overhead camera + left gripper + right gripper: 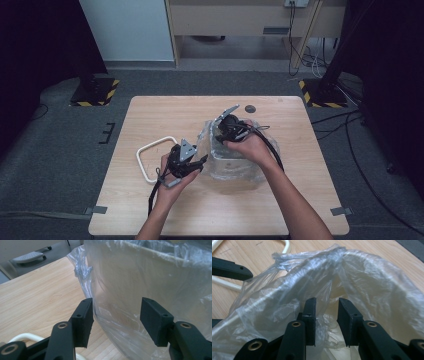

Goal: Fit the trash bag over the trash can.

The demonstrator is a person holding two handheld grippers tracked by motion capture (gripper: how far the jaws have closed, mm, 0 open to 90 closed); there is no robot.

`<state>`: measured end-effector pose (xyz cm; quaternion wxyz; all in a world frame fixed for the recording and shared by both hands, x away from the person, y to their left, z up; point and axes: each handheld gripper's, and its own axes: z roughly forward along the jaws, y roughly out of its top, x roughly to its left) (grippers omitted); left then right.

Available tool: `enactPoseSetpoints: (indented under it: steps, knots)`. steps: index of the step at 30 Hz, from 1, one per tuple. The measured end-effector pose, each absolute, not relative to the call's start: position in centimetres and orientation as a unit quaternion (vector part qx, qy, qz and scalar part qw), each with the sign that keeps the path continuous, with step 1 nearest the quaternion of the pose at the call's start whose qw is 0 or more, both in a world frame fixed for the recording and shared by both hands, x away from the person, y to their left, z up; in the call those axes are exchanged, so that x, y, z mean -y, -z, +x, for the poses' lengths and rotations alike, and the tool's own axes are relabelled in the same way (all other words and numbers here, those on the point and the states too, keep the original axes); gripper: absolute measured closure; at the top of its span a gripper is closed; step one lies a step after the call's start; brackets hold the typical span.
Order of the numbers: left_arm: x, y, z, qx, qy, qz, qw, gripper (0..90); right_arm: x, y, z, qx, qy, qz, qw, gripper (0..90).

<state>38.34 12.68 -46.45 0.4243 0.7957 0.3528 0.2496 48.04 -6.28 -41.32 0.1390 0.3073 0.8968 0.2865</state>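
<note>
So the person was lining a small white bin with a clear plastic bag, and it was sitting about mid-bench, a bit right of centre, with a loose white rectangular ring frame lying flat just to its left. The right gripper was up over the top of the bin, jaws parted only a little with a fold of bag film bunched between them down inside the mouth; I couldn't tell if the pads were really biting it or just sitting around it. The left gripper was level against the bin's near side, jaws about half open and straddling wrinkled film on the wall, pads not touching anything as far as I could see. If it were me, I'd say the trick was to get the film pushed well down and spread evenly before letting go, while the left one pinned the outside skirt so the whole light bin didn't slide or tip. Pinch only plastic, not the rim, and pull gently, since that thin film looked like it'd tear or pop off the edge. The ring presumably goes over the rim afterwards, so the overhang would want to be even all round.
</note>
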Motion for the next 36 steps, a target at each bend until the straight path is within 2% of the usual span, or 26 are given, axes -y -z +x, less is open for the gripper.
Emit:
enactPoseSetpoints:
  steps: [16,22,30,36]
  knots:
    - [-12.2,46.8,38.3,-0.347,-0.245,0.803,0.419,44.5,6.4,42.2,49.0,-0.89,-0.289,0.332,0.116,57.7]
    - [-12.1,46.9,38.3,-0.345,-0.251,0.805,0.413,44.6,7.0,40.9,48.5,-0.88,-0.317,0.335,0.115,64.6]
    - [-11.9,47.2,38.4,-0.34,-0.253,0.807,0.411,44.7,7.9,40.1,48.4,-0.873,-0.322,0.344,0.127,83.1]
    - [-11.9,47.2,38.2,-0.349,-0.24,0.806,0.413,44.7,6.7,41.6,48.9,-0.889,-0.279,0.342,0.124,85.1]
